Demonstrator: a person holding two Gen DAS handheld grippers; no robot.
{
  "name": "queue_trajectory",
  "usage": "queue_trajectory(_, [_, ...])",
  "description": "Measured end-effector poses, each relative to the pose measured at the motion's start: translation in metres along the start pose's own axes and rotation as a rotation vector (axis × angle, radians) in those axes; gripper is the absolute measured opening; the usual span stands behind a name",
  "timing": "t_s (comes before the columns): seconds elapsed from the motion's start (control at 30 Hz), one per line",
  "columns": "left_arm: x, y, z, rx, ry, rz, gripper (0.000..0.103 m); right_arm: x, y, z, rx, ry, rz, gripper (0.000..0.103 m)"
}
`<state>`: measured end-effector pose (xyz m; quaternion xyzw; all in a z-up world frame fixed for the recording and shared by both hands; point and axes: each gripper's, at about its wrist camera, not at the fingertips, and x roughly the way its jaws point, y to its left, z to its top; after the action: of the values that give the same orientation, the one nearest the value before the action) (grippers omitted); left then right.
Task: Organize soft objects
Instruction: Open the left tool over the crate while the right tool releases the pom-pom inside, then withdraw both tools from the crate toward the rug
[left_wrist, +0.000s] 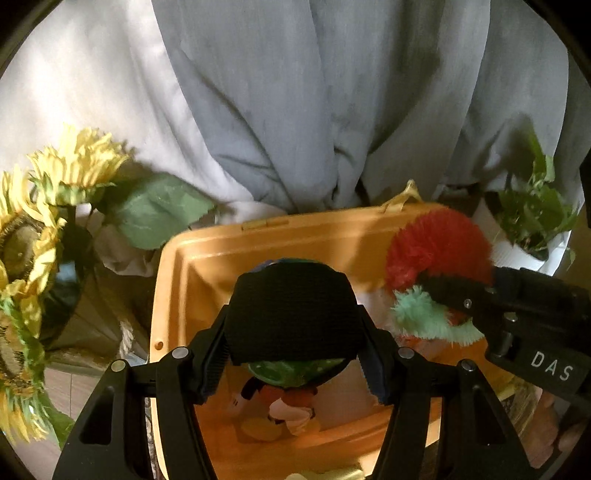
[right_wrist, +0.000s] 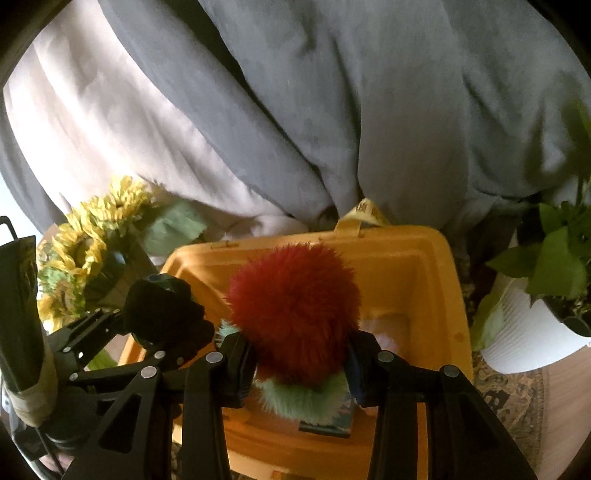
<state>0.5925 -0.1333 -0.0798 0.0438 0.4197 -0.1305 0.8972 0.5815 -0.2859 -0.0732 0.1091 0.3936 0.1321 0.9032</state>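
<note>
Left wrist view: at lower centre, the left gripper (left_wrist: 295, 365) is clamped on a round soft toy with a black woven top and green underside (left_wrist: 293, 314), held above the open orange plastic bin (left_wrist: 184, 273). A small cartoon plush doll (left_wrist: 277, 406) lies on the bin floor. At right, the right gripper (left_wrist: 458, 314) pinches a fluffy red and mint-green plush (left_wrist: 436, 251).

Right wrist view: that furry plush (right_wrist: 291, 310) fills the centre, squeezed between the jaws over the bin (right_wrist: 424, 251). Artificial yellow sunflowers (right_wrist: 92, 236) stand at left. Both toys look light and squashy, so a mid-body pinch seems safest.
</note>
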Motion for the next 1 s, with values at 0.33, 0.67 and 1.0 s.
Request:
queue_trajectory(0.33, [-0.019, -0.001, -0.009, -0.003, -0.039, 0.05, 0.082, 0.005, -0.008, 0.0, 0.037, 0.031, -0.031, 0.066])
queue_trajectory(0.67, [-0.092, -0.007, -0.032, -0.039, -0.168, 0.133, 0.088, -0.062, 0.014, -0.016, -0.013, -0.106, -0.114, 0.066])
queue_trajectory(1.0, [-0.151, -0.008, -0.07, -0.045, -0.243, 0.123, 0.094, -0.12, 0.042, -0.054, -0.031, -0.189, -0.185, 0.066])
